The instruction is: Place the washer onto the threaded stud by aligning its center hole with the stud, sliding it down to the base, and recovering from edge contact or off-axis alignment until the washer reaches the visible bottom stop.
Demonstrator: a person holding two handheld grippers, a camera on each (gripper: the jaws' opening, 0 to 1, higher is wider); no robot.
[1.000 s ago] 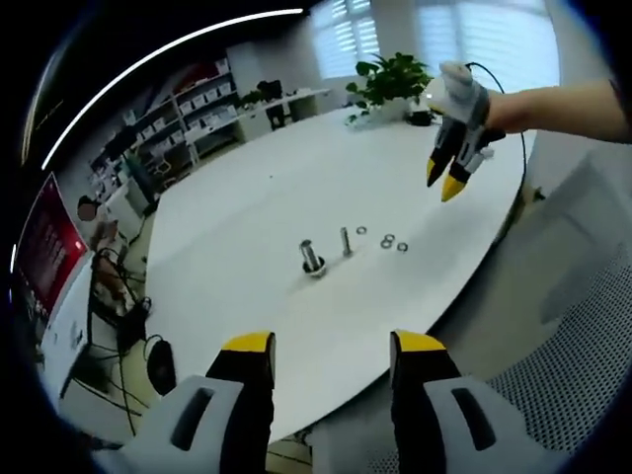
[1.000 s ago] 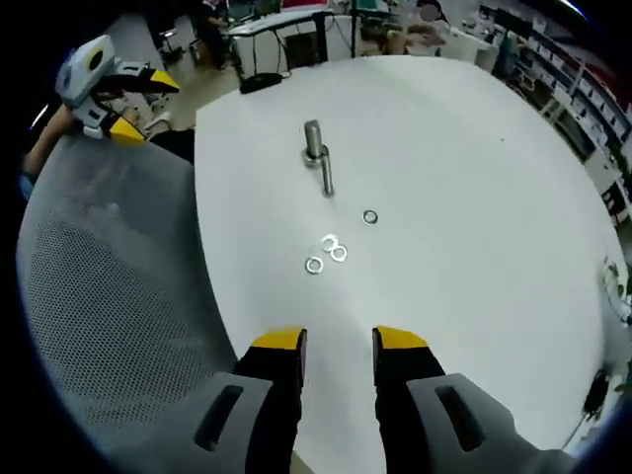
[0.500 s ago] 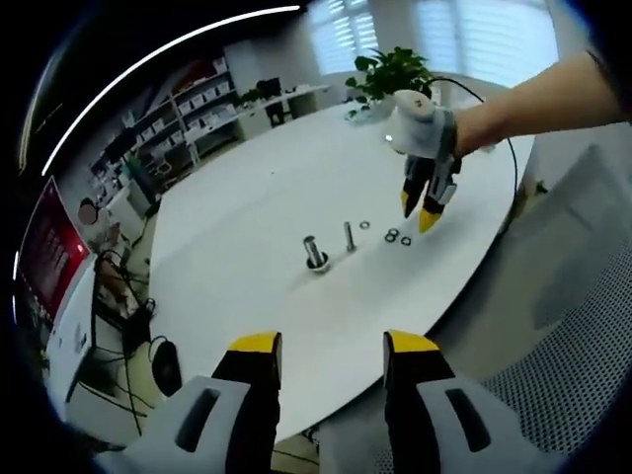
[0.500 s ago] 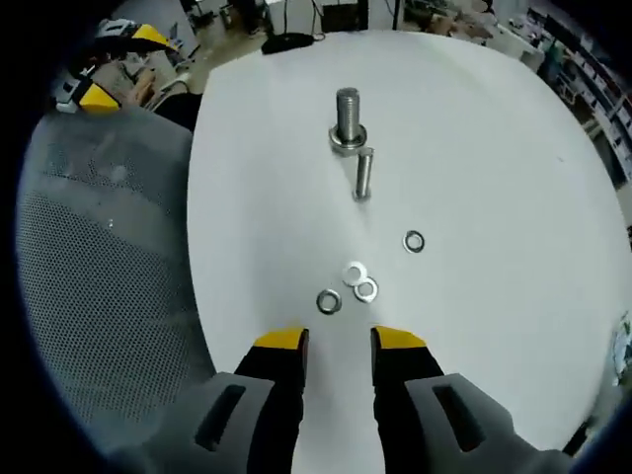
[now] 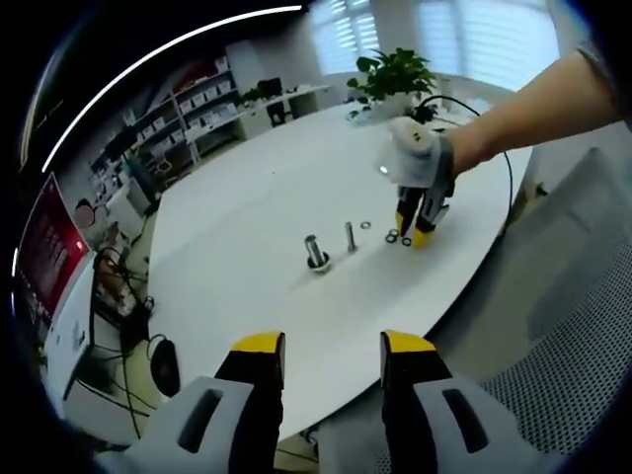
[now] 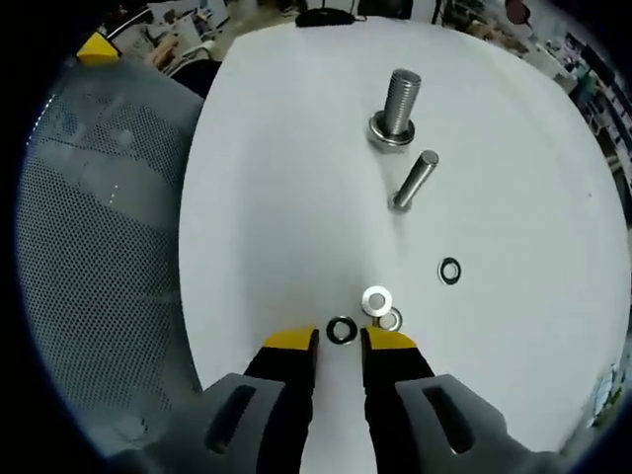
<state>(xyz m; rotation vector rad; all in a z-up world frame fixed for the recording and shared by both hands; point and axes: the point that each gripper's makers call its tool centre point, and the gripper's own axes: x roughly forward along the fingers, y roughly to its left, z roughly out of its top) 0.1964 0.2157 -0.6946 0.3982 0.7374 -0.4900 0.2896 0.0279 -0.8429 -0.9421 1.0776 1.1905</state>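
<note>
lowered since earlier, right claw (image 6: pixel 339 339) straddles a washer (image 6: pixel 342 330), narrowly open, its grip on it unclear.

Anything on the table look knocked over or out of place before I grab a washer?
Nothing looks damaged. Two washers overlap rather than lie flat apart, just beyond the right gripper. The larger stud stands upright; the slimmer stud beside it appears to lean, though the fisheye may exaggerate that.

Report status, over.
Right tongs open, tips straddling nearest washer on the table. Left tongs open, idle. Stud upright, bare; approach unobstructed.
</note>
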